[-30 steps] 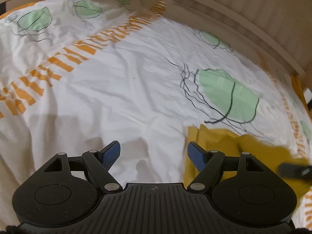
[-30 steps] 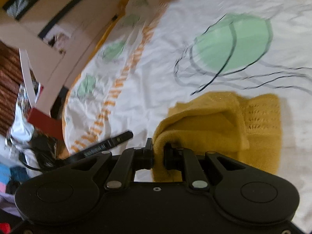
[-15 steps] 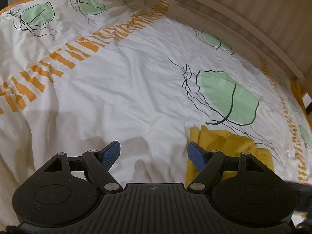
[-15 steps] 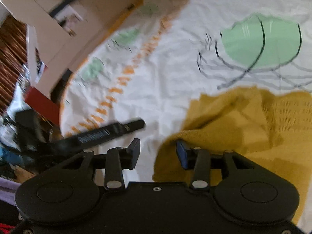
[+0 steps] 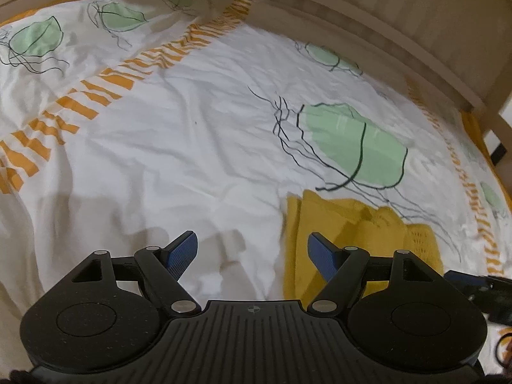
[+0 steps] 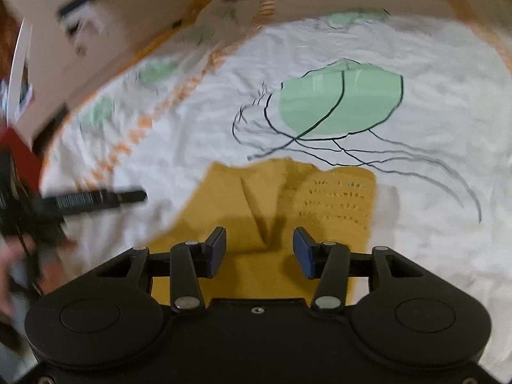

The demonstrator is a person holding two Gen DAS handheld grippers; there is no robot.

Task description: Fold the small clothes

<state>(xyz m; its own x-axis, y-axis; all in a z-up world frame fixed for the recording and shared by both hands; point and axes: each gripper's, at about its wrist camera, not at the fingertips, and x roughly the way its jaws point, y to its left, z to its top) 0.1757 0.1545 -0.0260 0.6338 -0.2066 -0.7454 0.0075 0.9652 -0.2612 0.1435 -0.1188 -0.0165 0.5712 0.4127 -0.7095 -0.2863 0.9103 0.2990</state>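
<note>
A mustard-yellow knitted garment [image 5: 345, 220] lies folded flat on the white bed sheet [image 5: 192, 147], its openwork panel on the right. My left gripper [image 5: 252, 243] stands open over bare sheet just left of the garment, with nothing between its blue pads. My right gripper [image 6: 260, 240] hovers over the near part of the garment [image 6: 288, 192]; its jaws are opening and the pads press on nothing. The left gripper's finger [image 6: 96, 198] shows at the left of the right wrist view. A dark part of the right gripper [image 5: 473, 283] shows at the left wrist view's right edge.
The sheet carries green leaf prints [image 5: 352, 140] and an orange striped band [image 5: 96, 96]. A wooden bed rail [image 5: 384, 32] curves along the far side. A cardboard box [image 6: 112, 32] and a red object [image 6: 16, 153] stand beyond the bed's left edge. A hand [image 6: 12, 265] is blurred there.
My right gripper let go of the garment's fold and opened; the garment now lies flat. The right gripper rolled and shifted over it. The left gripper stayed open and nearly still.
</note>
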